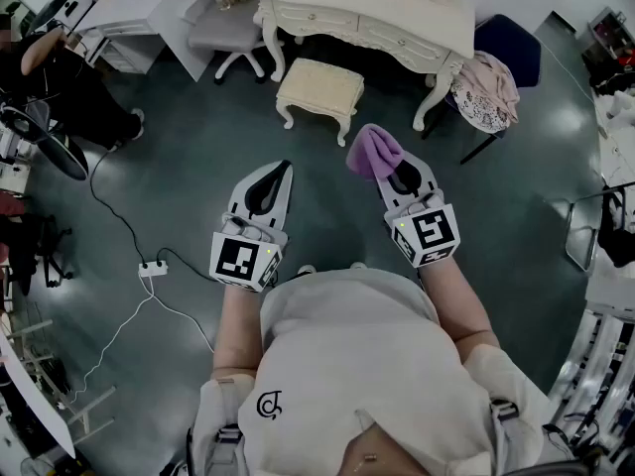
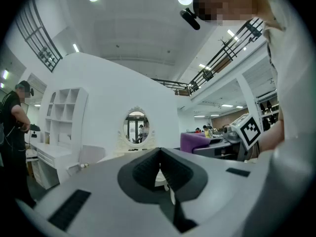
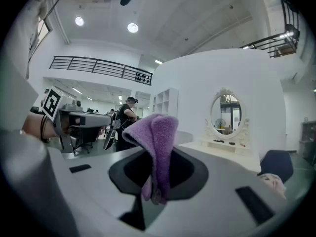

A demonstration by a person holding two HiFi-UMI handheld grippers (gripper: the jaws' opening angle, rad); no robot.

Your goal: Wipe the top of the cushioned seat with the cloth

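Observation:
The cushioned seat (image 1: 319, 88) is a cream stool with carved legs, standing on the dark floor in front of the white dressing table (image 1: 377, 13). My right gripper (image 1: 382, 162) is shut on a purple cloth (image 1: 369, 153), which bunches out past its tip; in the right gripper view the purple cloth (image 3: 155, 142) hangs between the jaws. My left gripper (image 1: 284, 167) is shut with nothing in it, its jaws meeting at the tip (image 2: 159, 154). Both grippers are held level, well short of the stool and above the floor.
A grey office chair (image 1: 230, 36) stands left of the stool. A dark chair draped with a pale garment (image 1: 486, 87) is at the table's right. A power strip and white cable (image 1: 152, 268) lie on the floor at left. A person (image 1: 60, 77) stands far left.

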